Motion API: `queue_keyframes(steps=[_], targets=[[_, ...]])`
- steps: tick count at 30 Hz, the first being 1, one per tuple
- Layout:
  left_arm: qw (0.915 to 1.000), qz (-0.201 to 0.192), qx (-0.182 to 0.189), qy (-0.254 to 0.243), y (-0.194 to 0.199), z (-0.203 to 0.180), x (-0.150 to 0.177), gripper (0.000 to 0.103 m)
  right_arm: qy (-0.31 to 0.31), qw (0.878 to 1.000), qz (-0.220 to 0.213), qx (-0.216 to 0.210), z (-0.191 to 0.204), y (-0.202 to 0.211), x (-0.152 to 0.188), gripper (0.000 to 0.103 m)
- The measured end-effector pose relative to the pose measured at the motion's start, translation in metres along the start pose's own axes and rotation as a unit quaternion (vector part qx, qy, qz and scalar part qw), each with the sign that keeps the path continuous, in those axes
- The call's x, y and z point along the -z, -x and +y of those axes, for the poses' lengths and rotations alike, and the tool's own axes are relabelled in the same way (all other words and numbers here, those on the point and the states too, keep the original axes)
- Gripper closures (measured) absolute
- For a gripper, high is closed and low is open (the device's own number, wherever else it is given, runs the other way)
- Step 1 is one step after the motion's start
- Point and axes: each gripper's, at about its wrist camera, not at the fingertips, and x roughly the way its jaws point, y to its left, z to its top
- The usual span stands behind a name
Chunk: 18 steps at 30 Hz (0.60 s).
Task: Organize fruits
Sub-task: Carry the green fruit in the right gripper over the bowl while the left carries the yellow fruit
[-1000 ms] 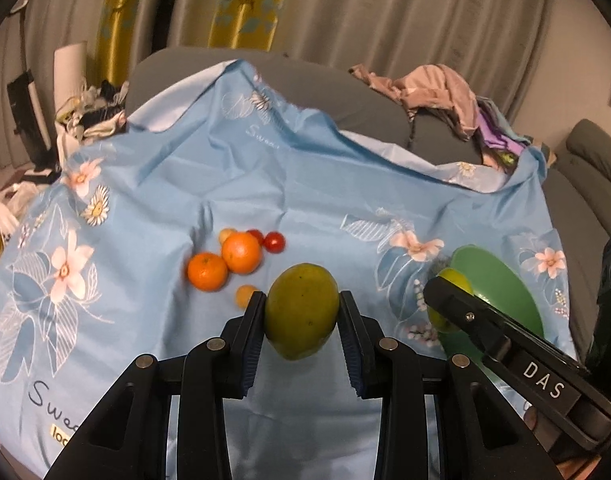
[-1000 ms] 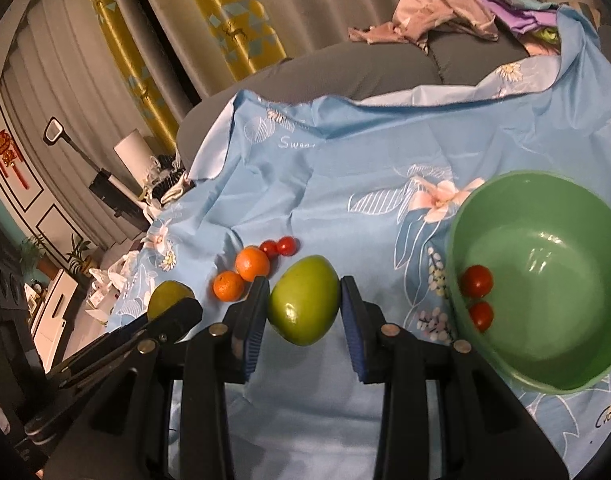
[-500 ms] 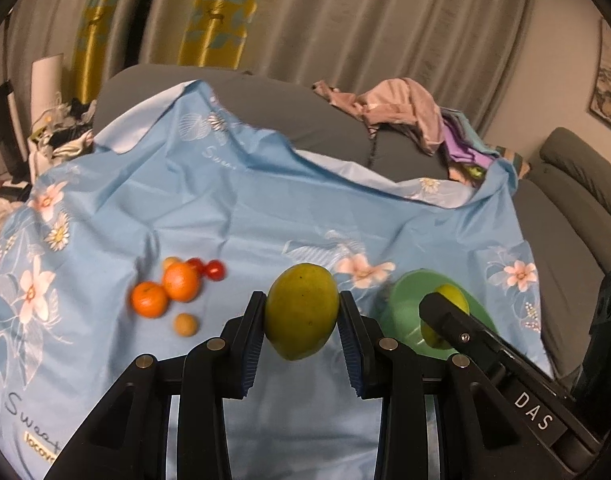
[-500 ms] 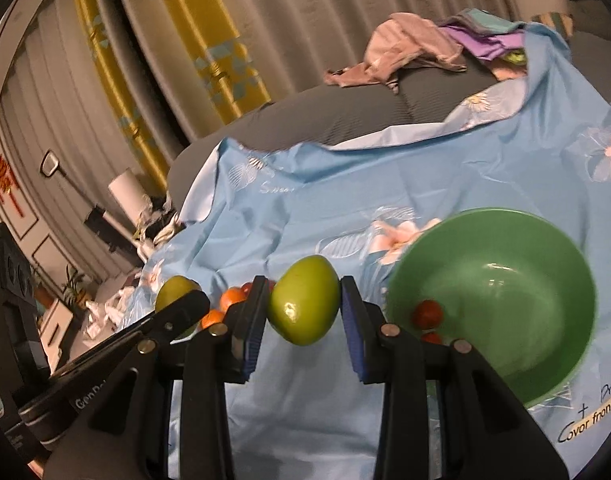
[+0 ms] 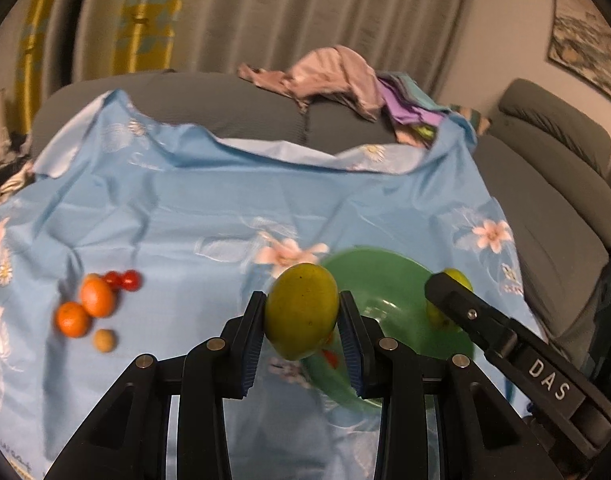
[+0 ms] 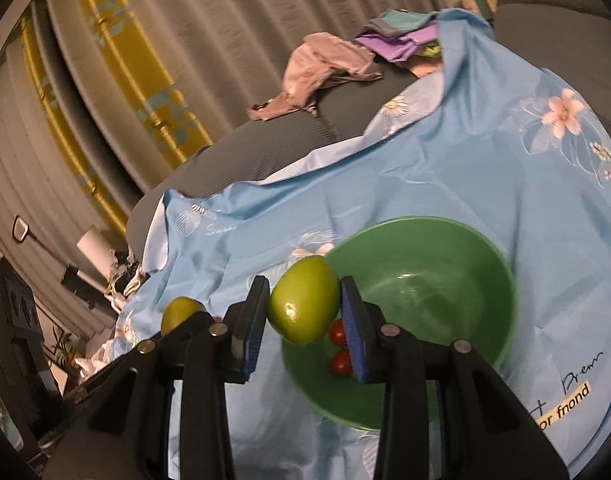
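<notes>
A blue flowered cloth (image 5: pixel 209 216) covered the surface, and a grey sofa (image 5: pixel 553 168) stood beyond it with a heap of clothes (image 5: pixel 337 76) on its back. The green bowl (image 6: pixel 445 256) sat on the cloth and held two cherry tomatoes (image 6: pixel 339 348) at its bottom. The left tool (image 5: pixel 301 320) gripped a yellow-green mango (image 5: pixel 301 312) between its blue pads, lifted near the bowl's rim. The right tool (image 6: pixel 303 306) clasped a green mango (image 6: pixel 303 304) the same way, raised at the bowl's left edge. On the cloth to the left, well apart from the bowl, lay two oranges (image 5: pixel 85 308), two more small red tomatoes (image 5: pixel 123 279) just behind them, and one small brown fruit (image 5: pixel 104 340) just beside the oranges.
</notes>
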Motion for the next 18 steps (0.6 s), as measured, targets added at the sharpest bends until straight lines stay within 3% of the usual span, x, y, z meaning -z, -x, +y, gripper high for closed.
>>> queue_keyframes(steps=[18], targets=[[0.9976, 0.043, 0.040, -0.036, -0.040, -0.047, 0.009, 0.068, -0.056, 0.997, 0.007, 0.053, -0.049, -0.001, -0.004, 0.066]])
